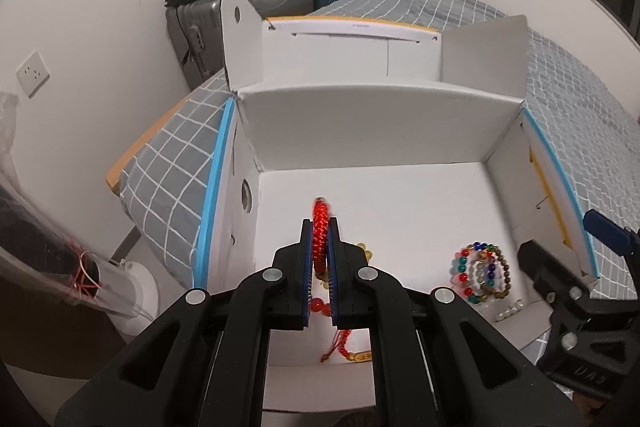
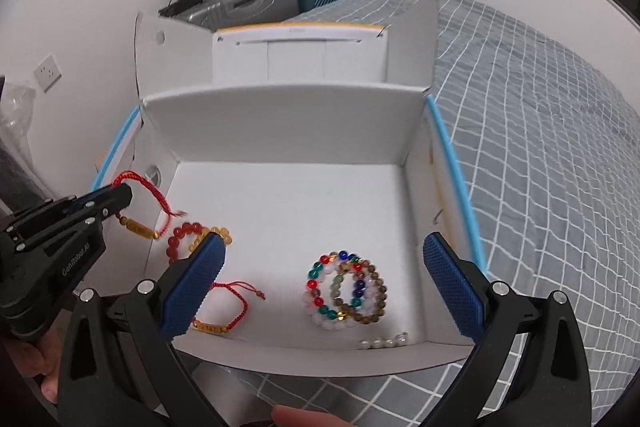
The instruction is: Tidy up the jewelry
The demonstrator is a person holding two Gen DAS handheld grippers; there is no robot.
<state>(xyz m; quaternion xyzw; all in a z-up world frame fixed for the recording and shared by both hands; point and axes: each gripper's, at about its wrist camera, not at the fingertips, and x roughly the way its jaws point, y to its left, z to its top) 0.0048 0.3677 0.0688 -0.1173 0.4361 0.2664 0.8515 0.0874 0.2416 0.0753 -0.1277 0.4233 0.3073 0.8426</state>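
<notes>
Left hand-held gripper (image 2: 120,201) clenched on red cord bracelet (image 2: 138,203), held above the white box's (image 2: 288,131) left wall; farther right, beaded bracelets (image 2: 348,287) on box floor between right hand-held gripper's (image 2: 324,287) spread-apart fingers

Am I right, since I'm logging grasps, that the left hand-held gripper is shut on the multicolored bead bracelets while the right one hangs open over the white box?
Not quite. The left hand-held gripper is shut on a red braided cord bracelet, as the left wrist view shows. The multicolored bead bracelets lie untouched on the floor of the white box, and the right hand-held gripper does hang open over it.
</notes>
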